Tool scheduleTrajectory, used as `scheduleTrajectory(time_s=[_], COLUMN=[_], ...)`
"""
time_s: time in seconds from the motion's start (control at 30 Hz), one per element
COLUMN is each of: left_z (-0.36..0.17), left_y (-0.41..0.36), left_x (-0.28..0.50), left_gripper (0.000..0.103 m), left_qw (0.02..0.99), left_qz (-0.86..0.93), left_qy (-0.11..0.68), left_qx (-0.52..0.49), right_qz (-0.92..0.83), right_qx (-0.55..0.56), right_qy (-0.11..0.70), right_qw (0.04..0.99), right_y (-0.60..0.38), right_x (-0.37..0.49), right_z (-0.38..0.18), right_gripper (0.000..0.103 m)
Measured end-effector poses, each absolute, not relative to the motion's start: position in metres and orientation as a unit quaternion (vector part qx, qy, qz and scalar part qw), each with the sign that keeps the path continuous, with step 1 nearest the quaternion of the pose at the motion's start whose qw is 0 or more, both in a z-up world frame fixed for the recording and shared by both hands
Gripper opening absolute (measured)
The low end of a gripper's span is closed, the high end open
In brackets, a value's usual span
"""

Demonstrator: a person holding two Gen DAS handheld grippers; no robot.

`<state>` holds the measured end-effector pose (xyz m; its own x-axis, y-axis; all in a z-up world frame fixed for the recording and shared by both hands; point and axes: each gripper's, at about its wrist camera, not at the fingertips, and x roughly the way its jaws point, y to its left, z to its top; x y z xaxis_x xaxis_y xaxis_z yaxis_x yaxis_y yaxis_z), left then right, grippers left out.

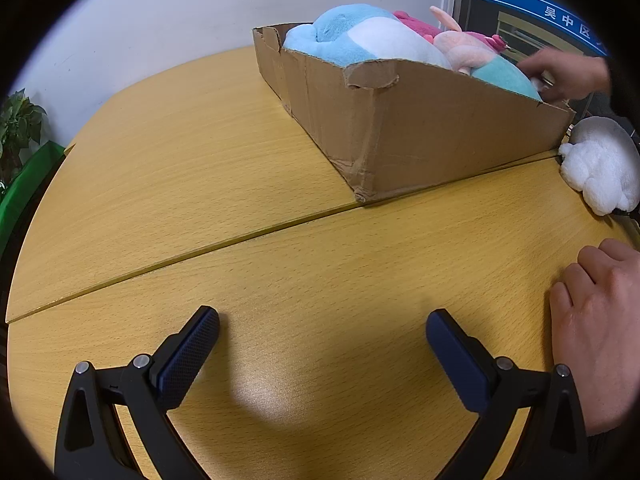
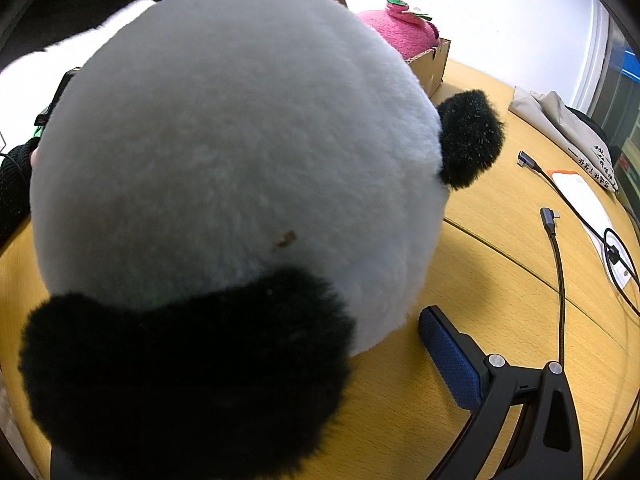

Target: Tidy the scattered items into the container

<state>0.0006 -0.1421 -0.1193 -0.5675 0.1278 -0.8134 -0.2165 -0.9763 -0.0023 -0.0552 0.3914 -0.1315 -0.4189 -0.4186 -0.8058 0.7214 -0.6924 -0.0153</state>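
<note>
At far left of the left wrist view a potted plant (image 1: 18, 128) stands beyond the counter (image 1: 200, 184). The left gripper (image 1: 322, 340) hovers over bare wood, jaws spread wide and empty. Further right the cardboard box (image 1: 420, 136) holds a blue plush (image 1: 360, 36) and pink plush (image 1: 464, 46); a hand (image 1: 568, 74) reaches into it. A white plush (image 1: 600, 164) lies just beside the box's right end. In the right wrist view, a panda plush (image 2: 224, 168) fills the frame, hiding one finger of the right gripper (image 2: 280, 356), so I cannot tell its grip. Cables (image 2: 560, 256) and a paper (image 2: 588, 216) lie right.
</note>
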Motion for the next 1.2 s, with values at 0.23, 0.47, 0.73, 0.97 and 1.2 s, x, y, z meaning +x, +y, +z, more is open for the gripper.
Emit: scheduleTrajectory(time_s=[0.23, 0.47, 0.73, 0.97, 1.2], left_z=[-0.1193, -0.1195, -0.1191, -0.1191, -0.1191], left_y=[-0.1420, -0.1412, -0.1415, -0.1410, -0.1413], left_x=[0.0011, 0.0010, 0.0014, 0.0018, 0.0020], left_gripper=[0.103, 0.103, 0.103, 0.103, 0.103], left_qw=[0.097, 0.096, 0.095, 0.095, 0.094], left_qz=[0.884, 0.884, 0.884, 0.884, 0.884], left_qy=[0.049, 0.049, 0.048, 0.048, 0.048], left_qx=[-0.455, -0.455, -0.455, -0.455, -0.455], right_qz=[-0.822, -0.822, -0.822, -0.822, -0.822], right_qx=[0.413, 0.412, 0.412, 0.412, 0.412], right_qy=[0.183, 0.184, 0.184, 0.184, 0.184], right_qw=[0.347, 0.347, 0.347, 0.347, 0.347], right_y=[0.3916, 0.3914, 0.3917, 0.3919, 0.3919], right_x=[-0.0558, -0.0552, -0.0550, -0.0550, -0.0557], right_z=[-0.1319, -0.1319, -0.1318, -0.1318, -0.1323], right_gripper=[0.103, 0.103, 0.103, 0.103, 0.103])
